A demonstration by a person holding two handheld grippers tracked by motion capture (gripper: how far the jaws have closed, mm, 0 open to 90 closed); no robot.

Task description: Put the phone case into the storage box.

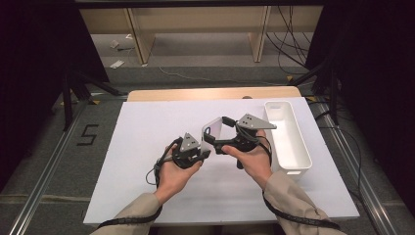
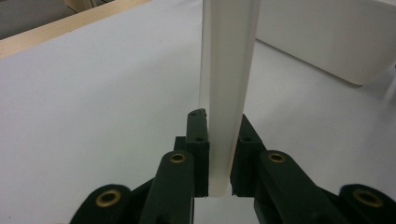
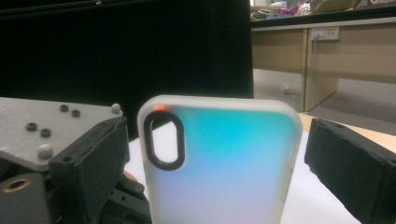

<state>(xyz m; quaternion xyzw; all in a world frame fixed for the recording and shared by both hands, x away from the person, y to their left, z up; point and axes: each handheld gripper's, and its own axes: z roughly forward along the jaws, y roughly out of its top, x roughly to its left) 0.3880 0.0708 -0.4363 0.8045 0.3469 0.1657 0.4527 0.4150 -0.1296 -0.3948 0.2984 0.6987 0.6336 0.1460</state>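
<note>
Left gripper view: smooth translucent phone case [image 2: 227,84].

Bright even overhead light, dark surroundings, close foregrounds blurred.

The phone case [image 3: 219,163] at the centre of the right gripper view looks like frosted, semi-translucent plastic with a soft teal-to-lilac sheen, its camera cutout ringed in glossy black; edge-on in the left gripper view it reads as smooth, milky plastic; the left gripper [image 2: 219,154] has matt black plastic jaws with brass-coloured rivets; the right gripper [image 1: 220,134] carries a matt grey plate, possibly metal; the white bin [image 1: 298,147] at right is smooth, slightly glossy plastic; the table sheet [image 1: 147,147] is matt white, with pale wood at its far edge.
</note>
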